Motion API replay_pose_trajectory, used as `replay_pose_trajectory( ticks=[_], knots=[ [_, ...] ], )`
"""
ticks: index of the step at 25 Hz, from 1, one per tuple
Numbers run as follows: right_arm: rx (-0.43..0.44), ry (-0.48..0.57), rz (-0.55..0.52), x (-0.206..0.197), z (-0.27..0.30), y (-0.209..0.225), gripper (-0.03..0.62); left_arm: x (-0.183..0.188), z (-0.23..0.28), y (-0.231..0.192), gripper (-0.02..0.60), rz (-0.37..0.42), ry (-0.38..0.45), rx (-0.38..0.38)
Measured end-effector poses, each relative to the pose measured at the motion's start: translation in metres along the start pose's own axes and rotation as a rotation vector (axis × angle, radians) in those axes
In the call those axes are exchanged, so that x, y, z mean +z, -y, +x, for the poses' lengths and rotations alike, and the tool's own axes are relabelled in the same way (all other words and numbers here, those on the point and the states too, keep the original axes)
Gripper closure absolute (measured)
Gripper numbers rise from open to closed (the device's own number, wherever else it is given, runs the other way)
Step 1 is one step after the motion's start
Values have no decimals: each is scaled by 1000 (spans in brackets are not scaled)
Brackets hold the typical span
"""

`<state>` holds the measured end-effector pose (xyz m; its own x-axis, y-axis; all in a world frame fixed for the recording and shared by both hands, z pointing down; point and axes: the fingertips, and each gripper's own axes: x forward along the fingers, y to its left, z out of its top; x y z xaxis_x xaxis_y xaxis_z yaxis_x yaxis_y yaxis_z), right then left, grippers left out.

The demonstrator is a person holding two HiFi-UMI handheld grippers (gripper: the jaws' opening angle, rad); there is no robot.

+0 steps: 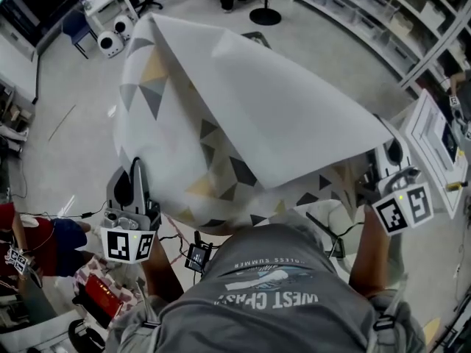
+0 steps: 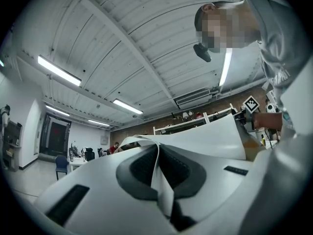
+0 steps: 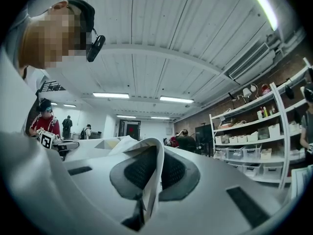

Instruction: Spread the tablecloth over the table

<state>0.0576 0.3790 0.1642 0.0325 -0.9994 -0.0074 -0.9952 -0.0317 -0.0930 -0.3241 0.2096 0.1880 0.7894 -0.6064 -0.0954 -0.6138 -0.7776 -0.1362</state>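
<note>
One tablecloth hangs billowed in the air before the person, its near edge clamped in the left gripper and the right gripper. A sharp tug could slip the thin fabric free, or the folded-over flap could land doubled. Count: one cloth, two grippers

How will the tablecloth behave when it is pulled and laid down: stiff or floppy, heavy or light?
Probably floppy and light: the tablecloth billows in the air and folds over itself. It seems thin, since an edge fits between the shut jaws of the left gripper and the right gripper.
</note>
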Motion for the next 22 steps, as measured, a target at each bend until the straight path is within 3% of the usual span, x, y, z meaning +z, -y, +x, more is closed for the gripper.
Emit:
replay_pose_trajectory(
  ticks=[5,12,22],
  knots=[
    [24,-11,25,-13,24,4,580,-9,9,-9,581,-1,-25,20],
    [68,-15,55,-17,58,49,580,-15,49,1,581,13,-68,64],
    [175,-14,96,-32,165,175,580,-39,175,21,581,40,-112,170]
  ],
)
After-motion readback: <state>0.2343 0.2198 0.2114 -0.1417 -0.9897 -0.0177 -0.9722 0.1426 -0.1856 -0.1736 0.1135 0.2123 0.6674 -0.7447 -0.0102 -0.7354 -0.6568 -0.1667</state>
